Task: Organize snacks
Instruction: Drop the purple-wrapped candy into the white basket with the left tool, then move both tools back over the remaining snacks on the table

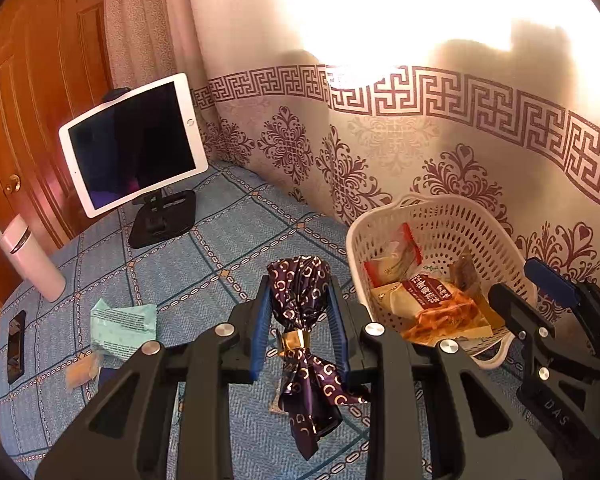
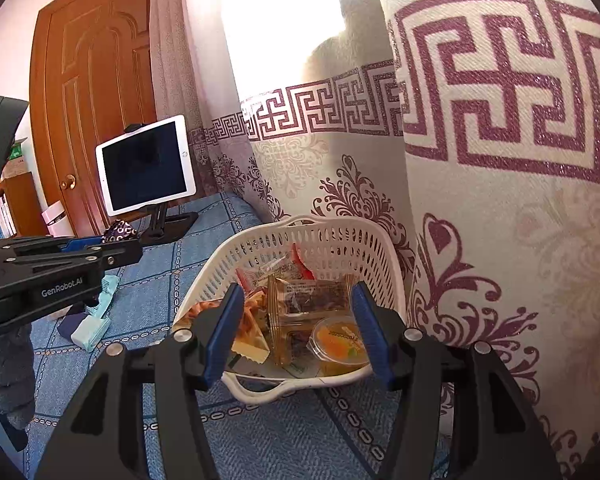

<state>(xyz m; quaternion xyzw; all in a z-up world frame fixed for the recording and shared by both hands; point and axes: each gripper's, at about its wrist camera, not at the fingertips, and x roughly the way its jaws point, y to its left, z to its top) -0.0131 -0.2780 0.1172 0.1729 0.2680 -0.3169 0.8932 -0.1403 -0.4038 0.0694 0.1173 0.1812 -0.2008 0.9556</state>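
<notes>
Several snacks already in the basket (image 1: pixel 380 216) at right. One purple-wrapped sweet (image 1: pixel 300 300) pinched in the left gripper (image 1: pixel 300 320), just left of the basket. Right gripper (image 2: pixel 296 328) spread, empty, above it. Left to sort: green packet (image 1: pixel 124 326), near left.

Basket (image 2: pixel 340 240) mouth lies open above; curtain (image 2: pixel 500 240) crowds its far side.

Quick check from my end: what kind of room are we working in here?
Most likely a room in a home, perhaps a bedroom: a panelled wooden door, patterned curtains over a bright window, and a tablet on a stand on a blue cloth-covered surface with the snack basket.
</notes>
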